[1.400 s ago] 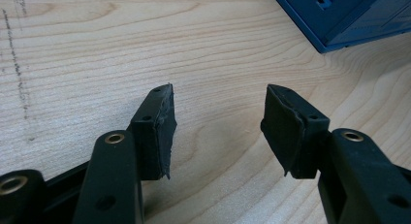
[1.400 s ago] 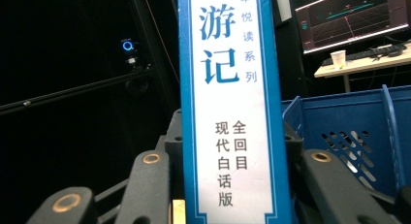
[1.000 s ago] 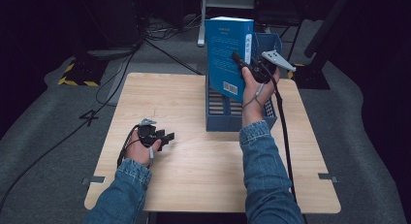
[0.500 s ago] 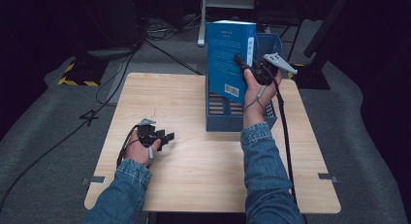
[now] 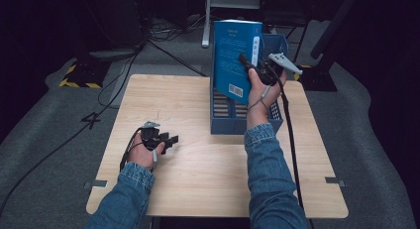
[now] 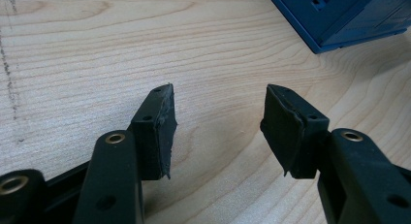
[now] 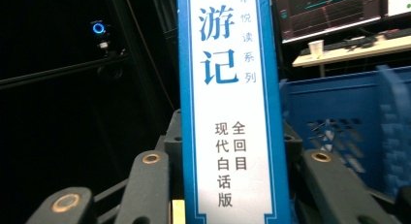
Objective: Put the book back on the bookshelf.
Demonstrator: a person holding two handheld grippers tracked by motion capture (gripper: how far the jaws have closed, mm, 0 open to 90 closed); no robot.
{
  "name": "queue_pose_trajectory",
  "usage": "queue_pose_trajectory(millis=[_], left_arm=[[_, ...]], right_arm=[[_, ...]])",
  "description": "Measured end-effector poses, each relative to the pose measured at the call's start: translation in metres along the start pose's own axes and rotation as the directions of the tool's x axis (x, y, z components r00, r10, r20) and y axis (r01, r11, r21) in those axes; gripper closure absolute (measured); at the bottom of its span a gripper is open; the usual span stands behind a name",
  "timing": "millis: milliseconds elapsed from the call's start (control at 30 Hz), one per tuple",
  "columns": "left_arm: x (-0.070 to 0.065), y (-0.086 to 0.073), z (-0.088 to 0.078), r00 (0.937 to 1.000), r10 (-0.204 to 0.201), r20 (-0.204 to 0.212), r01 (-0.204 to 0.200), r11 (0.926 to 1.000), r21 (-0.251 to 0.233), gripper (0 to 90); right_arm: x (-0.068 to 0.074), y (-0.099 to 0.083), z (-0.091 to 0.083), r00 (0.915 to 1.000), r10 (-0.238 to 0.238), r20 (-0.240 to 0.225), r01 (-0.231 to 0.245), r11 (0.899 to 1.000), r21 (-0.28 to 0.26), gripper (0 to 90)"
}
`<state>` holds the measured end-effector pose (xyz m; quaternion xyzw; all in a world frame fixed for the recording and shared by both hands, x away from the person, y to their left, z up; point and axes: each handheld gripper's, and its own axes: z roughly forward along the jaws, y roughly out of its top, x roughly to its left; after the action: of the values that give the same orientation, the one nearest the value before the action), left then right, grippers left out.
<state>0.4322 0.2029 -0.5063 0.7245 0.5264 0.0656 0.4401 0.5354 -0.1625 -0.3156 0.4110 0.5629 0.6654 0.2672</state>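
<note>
From above, the right gripper [image 5: 247,63] holds one blue book [image 5: 234,55] upright over the blue crate [image 5: 246,122] at the far right of the wooden table [image 5: 198,174], its jaws clamped on the book's spine edge. The right gripper view adds what the high view cannot: the white spine [image 7: 232,103] with blue Chinese lettering, pinched between the two black jaws, with the crate wall [image 7: 339,112] behind. The left gripper [image 5: 168,139] rests near the left of the table, well apart from the crate; its own view shows the jaws [image 6: 218,122] apart over bare wood. Since a second ago, the book and both hands have hardly shifted. One book, one crate, two grippers.
</note>
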Motion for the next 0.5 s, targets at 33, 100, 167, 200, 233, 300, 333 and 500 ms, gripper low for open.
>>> queue_pose_trajectory(millis=[33, 100, 167, 200, 233, 300, 333, 500], left_arm=[[0.000, 0.000, 0.000, 1.0000, -0.001, 0.002, 0.001, 1.0000, 0.000, 45.8], [0.000, 0.000, 0.000, 1.0000, -0.001, 0.003, 0.001, 1.0000, -0.004, 45.8], [0.001, 0.000, 0.000, 1.0000, -0.002, 0.004, 0.002, 1.0000, -0.004, 45.8], [0.001, 0.000, 0.000, 1.0000, -0.002, 0.005, 0.002, 1.0000, -0.004, 45.8], [0.001, 0.000, 0.000, 1.0000, -0.002, 0.006, 0.002, 1.0000, -0.003, 45.8], [0.001, 0.000, 0.000, 1.0000, -0.001, 0.008, 0.001, 1.0000, -0.003, 45.8], [0.001, 0.000, 0.000, 1.0000, -0.001, 0.008, 0.001, 1.0000, 0.000, 45.8], [-0.001, 0.000, 0.001, 1.0000, 0.006, -0.001, -0.006, 1.0000, -0.003, 45.8]], right_arm=[[0.003, -0.002, 0.006, 0.9999, 0.007, -0.009, -0.007, 1.000, 0.005, 61.9], [0.008, -0.006, 0.015, 0.9996, 0.021, -0.021, -0.021, 1.000, 0.016, 61.8], [0.010, -0.011, 0.022, 1.0000, -0.004, 0.002, 0.004, 1.000, 0.028, 61.7], [0.009, -0.014, 0.025, 0.9999, -0.009, 0.010, 0.009, 0.999, 0.040, 61.7], [0.007, -0.018, 0.028, 0.9998, -0.006, 0.016, 0.006, 0.999, 0.047, 61.5], [0.006, -0.022, 0.028, 0.9997, -0.007, 0.021, 0.006, 1.000, 0.029, 61.4], [0.006, -0.024, 0.028, 0.9995, -0.021, 0.023, 0.021, 0.999, 0.026, 61.3], [0.008, -0.035, 0.031, 0.9970, -0.058, 0.050, 0.055, 0.996, 0.071, 60.3]])
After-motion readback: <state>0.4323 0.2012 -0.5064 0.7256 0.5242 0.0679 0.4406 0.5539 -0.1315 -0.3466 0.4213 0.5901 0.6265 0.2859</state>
